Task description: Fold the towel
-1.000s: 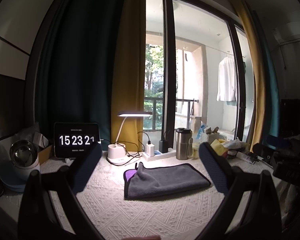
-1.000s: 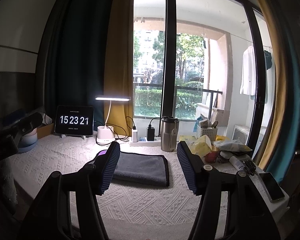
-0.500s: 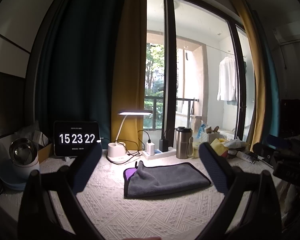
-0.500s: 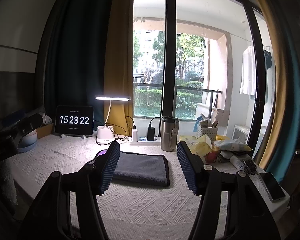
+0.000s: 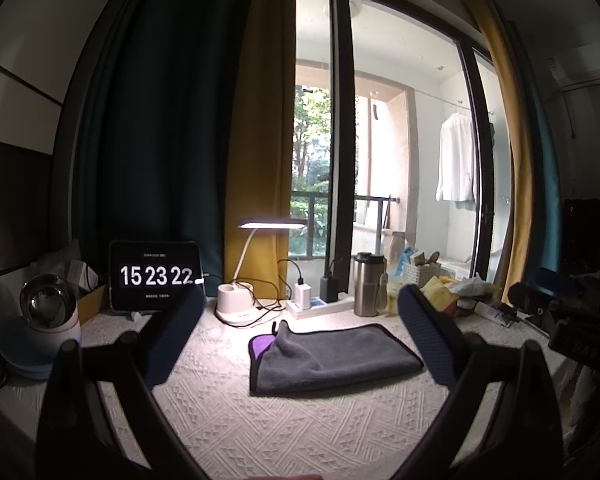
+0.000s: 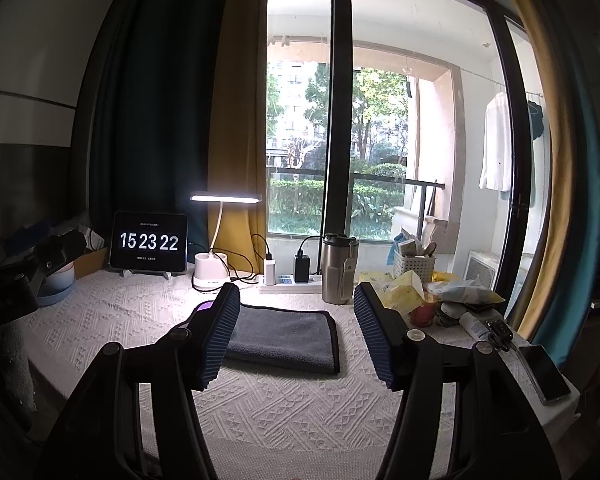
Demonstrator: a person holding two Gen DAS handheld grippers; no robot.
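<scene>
A grey towel (image 5: pixel 332 356) with a dark edge and a purple underside lies folded on the white textured tablecloth (image 5: pixel 284 420); it also shows in the right wrist view (image 6: pixel 284 338). A purple corner shows at the towel's left end. My left gripper (image 5: pixel 300 320) is open and empty, held above the table in front of the towel. My right gripper (image 6: pixel 296 316) is open and empty, also short of the towel, its left finger (image 6: pixel 220 332) covering the towel's left end. Neither touches the towel.
Behind the towel stand a lit desk lamp (image 5: pixel 240 304), a clock tablet (image 5: pixel 156 276), a power strip with chargers (image 5: pixel 320 304) and a steel tumbler (image 5: pixel 368 284). Snack bags and clutter (image 6: pixel 428 300) sit at the right, a phone (image 6: pixel 546 372) at the right edge, a round device (image 5: pixel 48 320) at the left.
Both grippers stay open and nearly still. The left view has shifted very slightly. The clock went from 15:23:21 to 15:23:22. The towel has not moved.
</scene>
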